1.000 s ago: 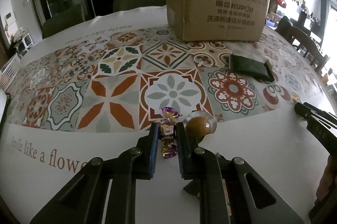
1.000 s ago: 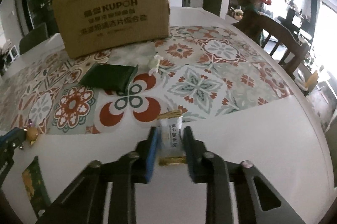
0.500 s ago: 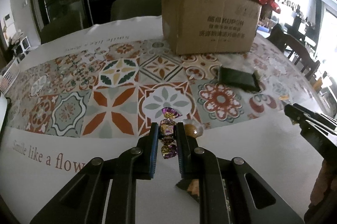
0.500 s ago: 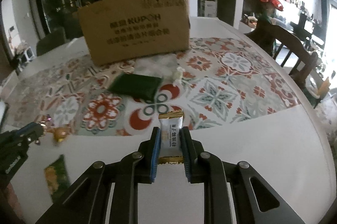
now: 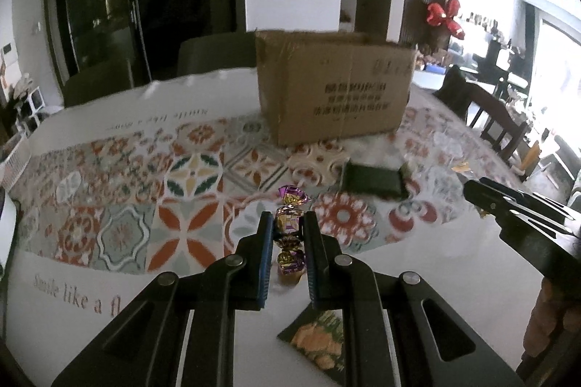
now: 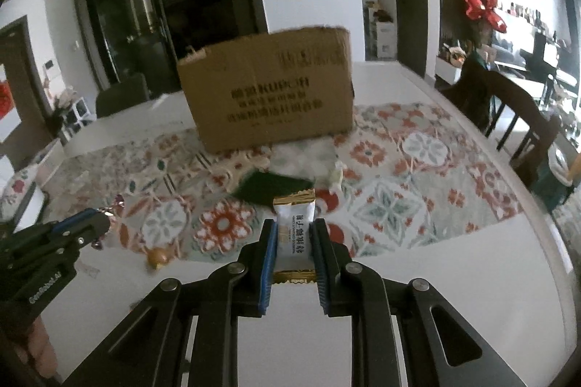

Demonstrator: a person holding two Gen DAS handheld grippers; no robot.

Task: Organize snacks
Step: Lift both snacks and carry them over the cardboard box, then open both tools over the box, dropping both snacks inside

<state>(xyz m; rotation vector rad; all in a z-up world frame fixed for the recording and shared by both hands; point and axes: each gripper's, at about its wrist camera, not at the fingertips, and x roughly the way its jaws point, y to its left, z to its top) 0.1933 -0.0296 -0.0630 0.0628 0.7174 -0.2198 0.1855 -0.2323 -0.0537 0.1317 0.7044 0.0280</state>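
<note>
Here | left hand-held gripper clamps purple candy | right hand-held gripper clamps white sachet, seen only there

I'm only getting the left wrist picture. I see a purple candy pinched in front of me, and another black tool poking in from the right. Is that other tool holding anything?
Observer: Yes. The right gripper is shut on a white candy packet with gold ends.
Operator: Is there printing on that packet?
Observer: Dark characters run down its white face.
Operator: Anything beside the dark green packet that I can't make out?
Observer: A small pale wrapped sweet lies just right of the green packet, near the cardboard box.
</note>
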